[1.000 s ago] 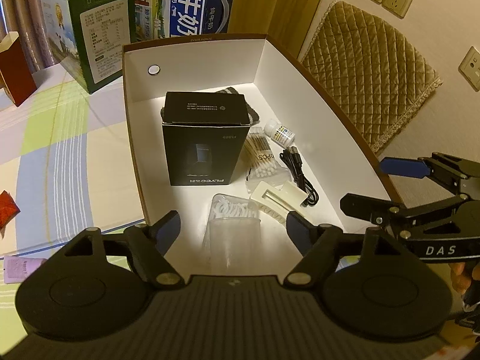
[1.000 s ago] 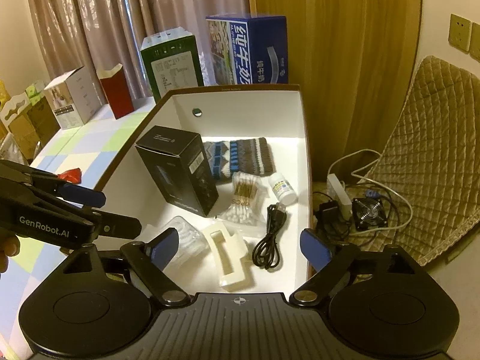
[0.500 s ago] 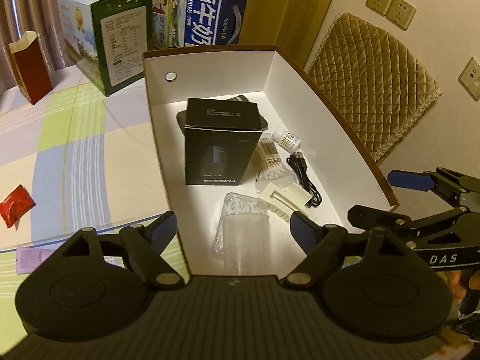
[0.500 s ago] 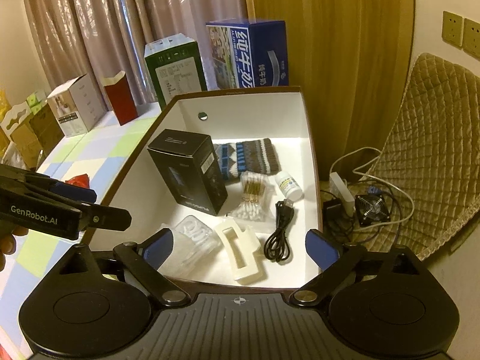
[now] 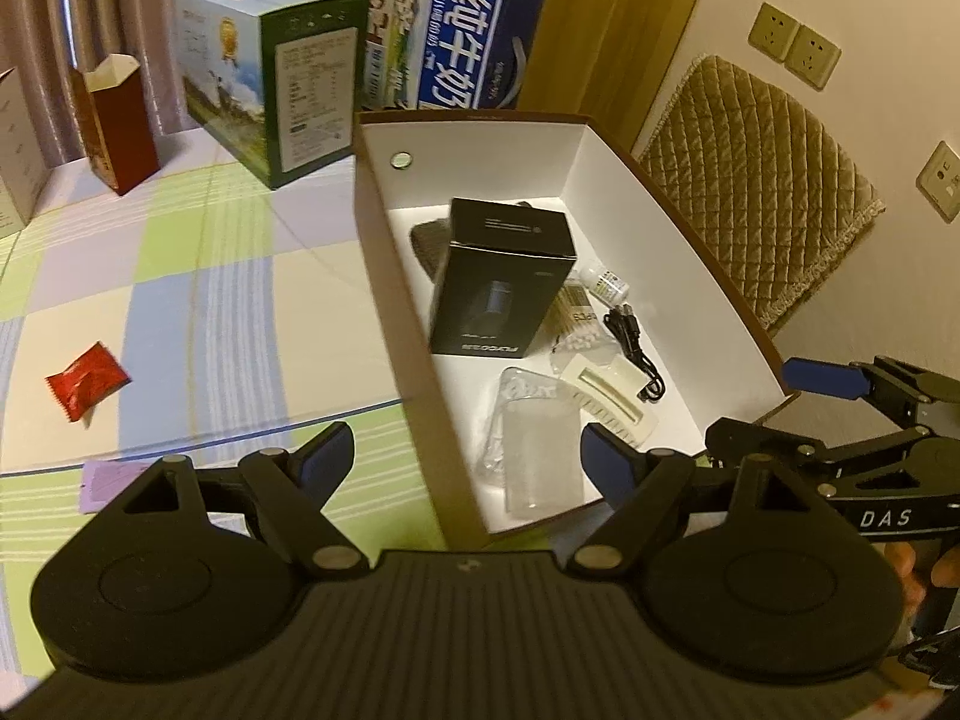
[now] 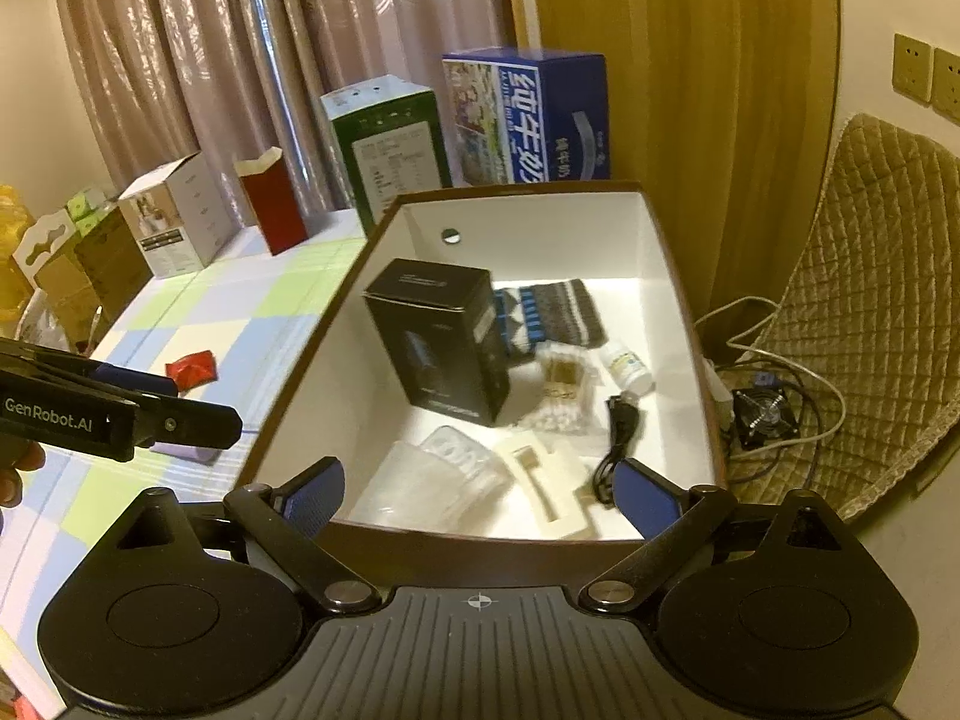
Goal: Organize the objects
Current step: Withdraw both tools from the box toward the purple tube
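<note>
A white-lined brown box (image 5: 690, 252) (image 6: 678, 276) stands on the checked table. In it are an upright black carton (image 5: 501, 279) (image 6: 441, 339), a striped knit piece (image 6: 552, 315), a cotton swab pack (image 5: 579, 324) (image 6: 564, 387), a small white bottle (image 5: 606, 285) (image 6: 627, 366), a black cable (image 5: 636, 348) (image 6: 618, 438), a cream plastic piece (image 5: 606, 393) (image 6: 549, 480) and a clear plastic pack (image 5: 534, 438) (image 6: 432, 480). My left gripper (image 5: 465, 459) is open and empty at the box's near left corner. My right gripper (image 6: 480, 492) is open and empty over the box's near edge.
On the table outside the box lie a red packet (image 5: 87, 387) (image 6: 192, 366) and a purple sachet (image 5: 111, 483). A green carton (image 5: 270, 96), a blue milk carton (image 5: 444, 42), a red paper box (image 5: 114, 120) and white boxes (image 6: 174, 222) stand at the back. Cables and a small fan (image 6: 765, 414) lie on the floor right.
Both grippers have drawn back and up from the box, still open and empty. The left view has swung left, showing more table and the red packet.
</note>
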`<state>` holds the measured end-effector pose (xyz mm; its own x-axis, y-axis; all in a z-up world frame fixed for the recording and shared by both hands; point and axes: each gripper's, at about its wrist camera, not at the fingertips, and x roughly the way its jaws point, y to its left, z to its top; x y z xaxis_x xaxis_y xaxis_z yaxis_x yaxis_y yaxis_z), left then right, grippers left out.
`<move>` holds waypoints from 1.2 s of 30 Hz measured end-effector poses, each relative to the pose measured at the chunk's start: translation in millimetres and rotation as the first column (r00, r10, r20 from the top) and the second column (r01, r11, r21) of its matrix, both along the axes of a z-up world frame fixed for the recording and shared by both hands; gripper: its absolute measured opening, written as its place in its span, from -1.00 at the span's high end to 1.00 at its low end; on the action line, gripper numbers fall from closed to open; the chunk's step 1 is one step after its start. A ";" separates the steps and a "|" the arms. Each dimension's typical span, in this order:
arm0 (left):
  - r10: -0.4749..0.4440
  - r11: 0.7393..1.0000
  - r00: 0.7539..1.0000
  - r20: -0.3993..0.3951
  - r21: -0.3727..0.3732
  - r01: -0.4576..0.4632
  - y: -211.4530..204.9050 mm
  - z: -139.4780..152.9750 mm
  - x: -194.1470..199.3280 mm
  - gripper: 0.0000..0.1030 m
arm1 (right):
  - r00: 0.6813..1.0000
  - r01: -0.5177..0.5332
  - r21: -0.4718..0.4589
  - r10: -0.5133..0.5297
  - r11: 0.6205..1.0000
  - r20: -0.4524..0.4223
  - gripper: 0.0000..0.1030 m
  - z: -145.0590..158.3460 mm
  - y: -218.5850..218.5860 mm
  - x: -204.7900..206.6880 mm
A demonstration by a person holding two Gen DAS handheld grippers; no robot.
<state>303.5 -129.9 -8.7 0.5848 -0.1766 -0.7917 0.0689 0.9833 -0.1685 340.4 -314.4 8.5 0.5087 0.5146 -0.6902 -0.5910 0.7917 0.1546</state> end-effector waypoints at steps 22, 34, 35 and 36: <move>0.119 0.993 0.993 0.005 -0.016 -0.119 118.5 6.9 -95.1 -0.58 | 0.996 -0.065 0.058 0.068 0.996 -0.053 -0.83 -1.9 86.1 -87.8; 0.172 0.985 0.985 -0.032 -0.016 -0.172 176.7 -9.0 -129.8 -0.58 | 0.993 -0.079 0.056 0.083 0.995 -0.079 -0.83 -12.9 127.2 -115.9; 0.175 0.984 0.984 -0.033 -0.017 -0.176 180.3 -9.7 -131.3 -0.58 | 0.993 -0.080 0.054 0.085 0.995 -0.081 -0.83 -13.6 130.3 -117.5; 0.179 0.984 0.983 -0.034 -0.017 -0.179 184.0 -10.4 -133.3 -0.58 | 0.993 -0.082 0.053 0.086 0.995 -0.083 -0.83 -14.7 133.2 -119.2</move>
<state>170.1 54.2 -19.0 0.5829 -0.0875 -0.8078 -0.1136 0.9756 -0.1876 221.2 -181.3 -6.1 0.4032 0.5873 -0.7018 -0.6381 0.7302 0.2444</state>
